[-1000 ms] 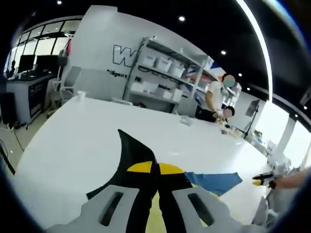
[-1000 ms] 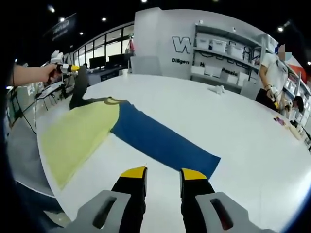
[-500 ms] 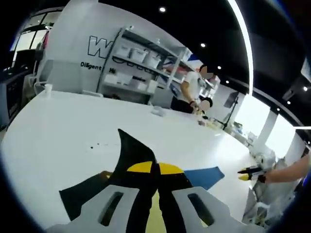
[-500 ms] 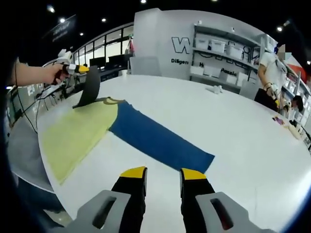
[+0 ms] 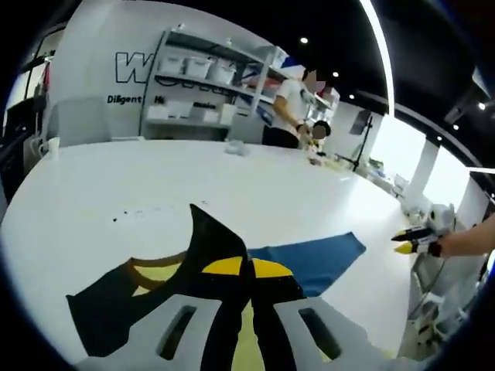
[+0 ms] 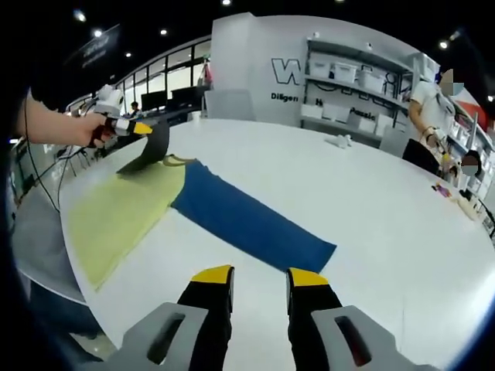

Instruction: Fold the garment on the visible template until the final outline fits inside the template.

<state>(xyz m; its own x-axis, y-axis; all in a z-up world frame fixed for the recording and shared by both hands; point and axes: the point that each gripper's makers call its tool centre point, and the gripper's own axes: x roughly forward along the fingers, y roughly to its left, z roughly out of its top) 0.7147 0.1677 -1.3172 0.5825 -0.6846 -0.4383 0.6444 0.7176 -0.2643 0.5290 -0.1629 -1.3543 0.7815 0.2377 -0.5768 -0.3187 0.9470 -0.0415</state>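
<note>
Leftmost, the left gripper point(image 6: 141, 129) pinches the black sleeve point(image 6: 151, 149) of the yellow, blue and black garment point(image 6: 232, 219) – lifted above the white table point(image 6: 371, 201); the right gripper point(image 6: 259, 277) hovers with jaws parted near the blue end.

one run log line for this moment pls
left tool: shut on black sleeve, lifted | right tool: open, above white table | blue sleeve: flat | yellow body: flat
</note>
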